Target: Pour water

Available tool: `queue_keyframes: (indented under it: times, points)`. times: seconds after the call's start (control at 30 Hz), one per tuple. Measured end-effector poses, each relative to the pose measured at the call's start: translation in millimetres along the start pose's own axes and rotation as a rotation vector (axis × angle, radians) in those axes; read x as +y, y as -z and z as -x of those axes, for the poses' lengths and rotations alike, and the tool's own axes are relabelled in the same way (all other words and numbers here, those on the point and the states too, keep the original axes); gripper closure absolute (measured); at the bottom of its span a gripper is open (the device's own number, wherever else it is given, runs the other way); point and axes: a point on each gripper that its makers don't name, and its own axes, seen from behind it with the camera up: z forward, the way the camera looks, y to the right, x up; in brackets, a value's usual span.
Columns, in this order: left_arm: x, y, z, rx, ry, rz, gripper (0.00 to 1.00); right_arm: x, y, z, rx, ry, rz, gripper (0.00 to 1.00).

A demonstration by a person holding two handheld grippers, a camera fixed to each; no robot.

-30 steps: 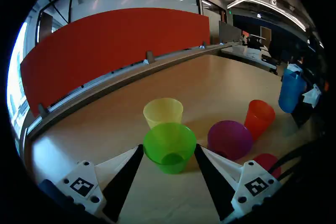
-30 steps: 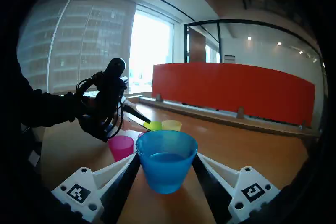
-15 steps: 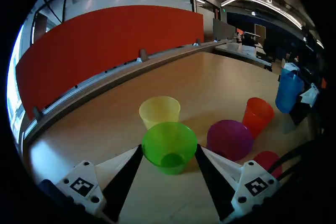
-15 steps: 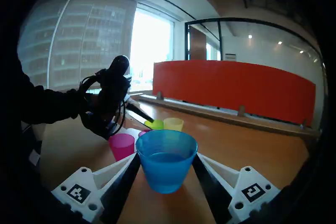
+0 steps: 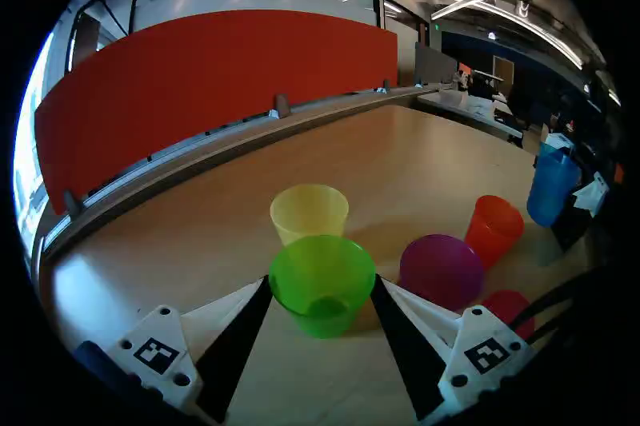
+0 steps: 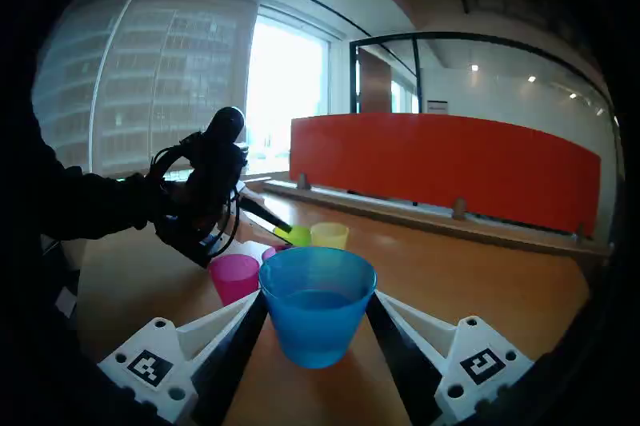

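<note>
A green cup sits between the fingers of my left gripper, which is shut on its sides; a little dark liquid or shadow shows at its bottom. In the right gripper view, a blue cup part full of water is clamped in my right gripper. Farther off in that view, a hand in a dark sleeve holds the left gripper with the green cup. The blue cup appears at the far right of the left gripper view.
On the wooden table stand a yellow cup, a purple cup, an orange cup and a pink cup. In the right gripper view the pink cup stands just left of the blue one. A red partition lines the table's far edge.
The left gripper has shifted slightly with the green cup still in it. The right gripper and the blue cup have hardly moved.
</note>
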Motion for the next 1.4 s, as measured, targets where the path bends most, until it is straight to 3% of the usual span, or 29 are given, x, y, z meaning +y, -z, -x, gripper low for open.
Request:
queue_keyframes:
  times: [0.37, 0.67, 0.87, 1.17, 1.4]
  points:
    - [0.0, 10.6, -10.0, 0.04, 0.019, -0.006, 0.12, -4.9, 0.2, -6.6, 0.01, 0.004, -0.002, 0.12]
    - [7.1, 31.8, -15.5, 0.089, 0.02, -0.011, 0.13, -8.8, 0.9, -12.2, 0.02, 0.008, -0.005, 0.12]
    - [17.8, 56.1, -27.3, 0.144, 0.031, -0.007, 0.13, -11.5, 3.2, -16.1, 0.028, 0.014, -0.006, 0.12]
    - [50.7, 107.1, -48.4, 0.251, 0.043, 0.008, 0.13, -18.5, 7.9, -23.6, 0.042, 0.026, -0.01, 0.12]
    - [67.2, 141.6, -53.5, 0.305, 0.046, -0.017, 0.13, -25.4, 12.2, -30.7, 0.053, 0.036, -0.014, 0.12]
